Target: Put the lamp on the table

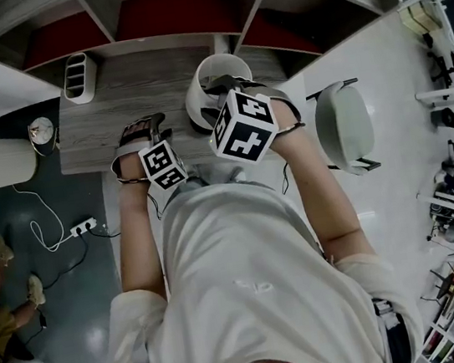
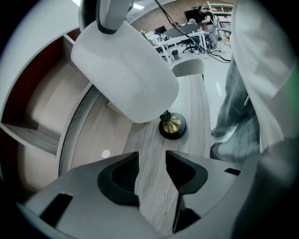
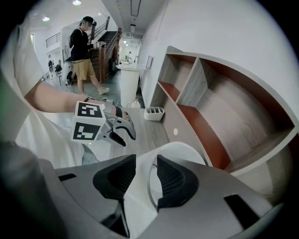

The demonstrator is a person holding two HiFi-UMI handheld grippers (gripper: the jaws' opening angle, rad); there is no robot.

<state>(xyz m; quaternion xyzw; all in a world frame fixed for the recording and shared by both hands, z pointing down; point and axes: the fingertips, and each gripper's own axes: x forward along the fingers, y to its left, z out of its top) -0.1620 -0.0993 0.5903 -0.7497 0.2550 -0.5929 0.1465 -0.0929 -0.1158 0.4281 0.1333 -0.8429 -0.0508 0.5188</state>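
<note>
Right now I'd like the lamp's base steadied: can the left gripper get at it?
Probably yes. The left gripper has its jaws apart and empty, and the base sits on the table straight ahead of them with nothing between. Only the shade overhangs it from above.

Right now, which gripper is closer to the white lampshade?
Right. The right gripper has its jaws either side of the lampshade rim; the left gripper hangs apart beside it, empty, over the table.
</note>
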